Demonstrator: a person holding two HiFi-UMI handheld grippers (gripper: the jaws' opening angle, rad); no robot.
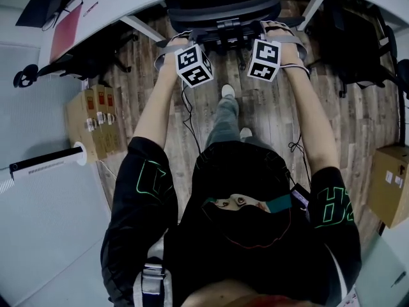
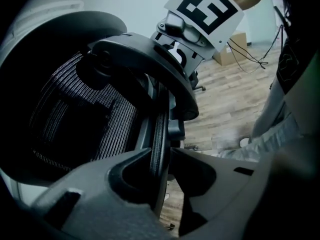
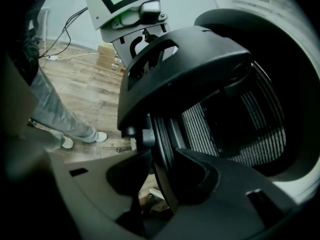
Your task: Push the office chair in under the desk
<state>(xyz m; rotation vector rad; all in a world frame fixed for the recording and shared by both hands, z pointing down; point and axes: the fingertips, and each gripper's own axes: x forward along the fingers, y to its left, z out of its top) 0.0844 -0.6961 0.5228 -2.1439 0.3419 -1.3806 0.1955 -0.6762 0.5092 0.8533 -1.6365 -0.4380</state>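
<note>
The black office chair (image 1: 223, 8) stands at the top of the head view, its mesh back against the edge of the white desk (image 1: 108, 8). My left gripper (image 1: 177, 41) clamps the left side of the backrest, and my right gripper (image 1: 281, 32) clamps the right side. In the left gripper view the backrest's rim (image 2: 159, 126) runs between the jaws of the left gripper (image 2: 160, 159), which press on it. In the right gripper view the rim (image 3: 162, 129) sits likewise inside the right gripper (image 3: 162, 166). The chair's seat and base are hidden.
Cardboard boxes stand on the wooden floor at the left (image 1: 96, 117) and at the right (image 1: 390, 184). Other chair bases lie under the desk at the left (image 1: 96, 56) and right (image 1: 358, 50). The person's feet (image 1: 228, 92) are just behind the chair. Cables trail on the floor.
</note>
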